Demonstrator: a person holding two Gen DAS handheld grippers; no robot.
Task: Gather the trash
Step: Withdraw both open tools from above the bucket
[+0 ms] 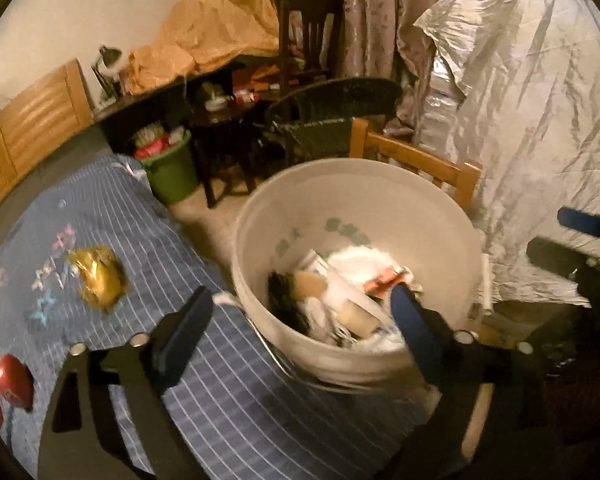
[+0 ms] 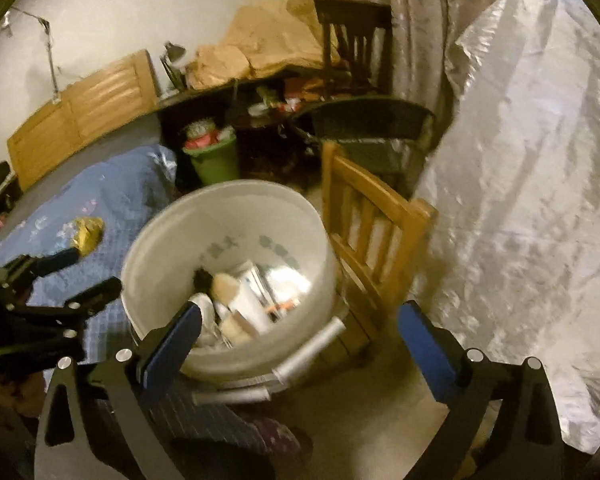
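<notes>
A white bucket with trash inside (papers, a black brush, wrappers) stands beside the bed; it also shows in the right wrist view. My left gripper is open and empty, its fingers wide over the bucket's near rim. My right gripper is open and empty above the bucket's near right side. A crumpled gold wrapper lies on the blue striped bedspread, left of the bucket; it also shows in the right wrist view. A red object lies at the bedspread's left edge.
A wooden chair stands right behind the bucket. A green bin full of rubbish sits by a dark desk. A silver sheet covers something large on the right. A wooden headboard is at the left.
</notes>
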